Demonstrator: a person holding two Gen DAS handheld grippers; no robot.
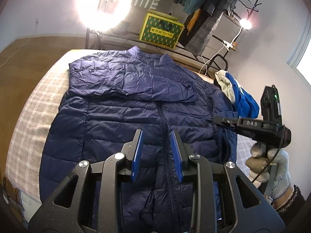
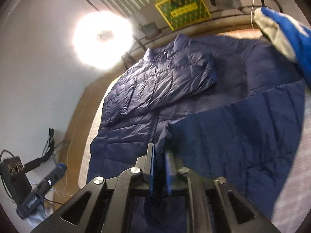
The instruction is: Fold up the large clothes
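Observation:
A navy puffer jacket [image 1: 124,104] lies front up on a plaid-covered bed, zipper down the middle, its left sleeve folded across the chest. My left gripper [image 1: 157,136] is open and empty, hovering above the zipper. My right gripper [image 1: 218,120] is at the jacket's right side, seen side-on in the left wrist view. In the right wrist view it [image 2: 159,151] is shut on the cuff of the jacket's right sleeve [image 2: 233,136] and holds the sleeve lifted over the jacket body [image 2: 155,81].
A blue and white garment [image 1: 237,91] lies at the bed's far right corner. Behind the bed stand a clothes rack [image 1: 210,9], a yellow-green box [image 1: 161,29] and a bright ring light [image 1: 103,5]. The plaid cover [image 1: 29,120] shows left of the jacket.

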